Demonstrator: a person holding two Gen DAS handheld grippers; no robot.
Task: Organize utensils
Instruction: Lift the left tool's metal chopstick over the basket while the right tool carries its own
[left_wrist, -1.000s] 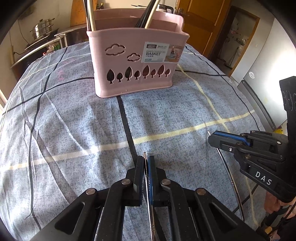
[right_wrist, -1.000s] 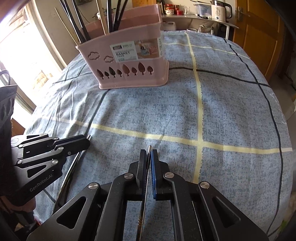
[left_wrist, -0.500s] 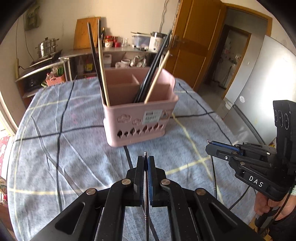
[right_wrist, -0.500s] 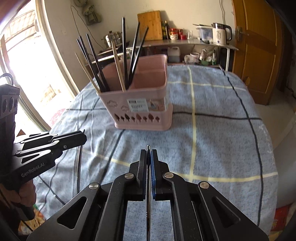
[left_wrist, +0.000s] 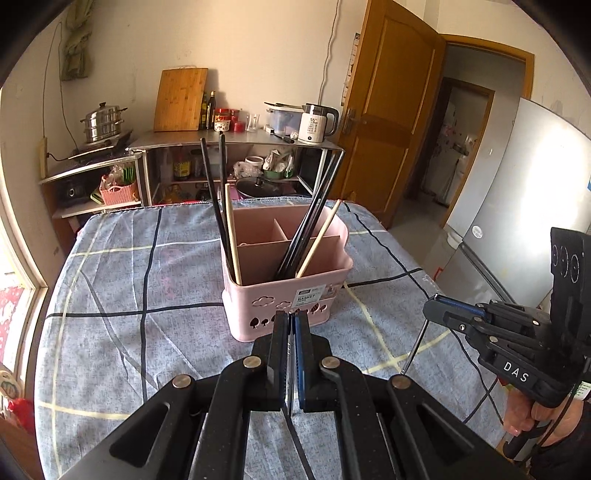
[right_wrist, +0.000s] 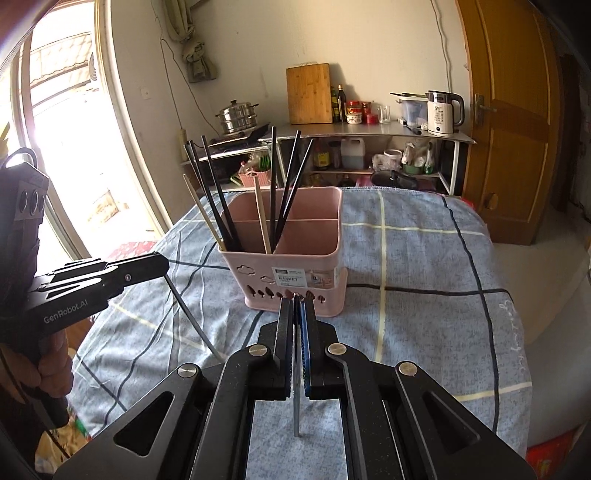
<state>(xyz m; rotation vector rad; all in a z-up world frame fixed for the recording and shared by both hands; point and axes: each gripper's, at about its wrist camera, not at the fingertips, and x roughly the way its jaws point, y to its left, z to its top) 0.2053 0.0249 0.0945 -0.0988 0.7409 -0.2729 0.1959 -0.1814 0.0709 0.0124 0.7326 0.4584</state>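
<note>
Above checked cloth (left_wrist: 110, 332): left tongs (left_wrist: 291, 317), right tongs (right_wrist: 296, 306) each clamp thin metal chopstick; slotted pink plastic basket (left_wrist: 288, 295) ahead.

Behind your table you have a wooden cutting board (left_wrist: 180, 99) leaning on the wall, a steel steamer pot (left_wrist: 102, 123) left of it, and 1 white kettle (left_wrist: 317, 123) beside the door (left_wrist: 388, 110).

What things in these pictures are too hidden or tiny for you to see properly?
- Bottoms of the chopsticks: both views, hidden by the pink basket's wall.
- Basket label's small print: too small in both views.
- The thin metal stick in the right gripper: its upper part is hidden between the shut fingers.
- The person: only a hand shows, the rest is cut off by the edge.
</note>
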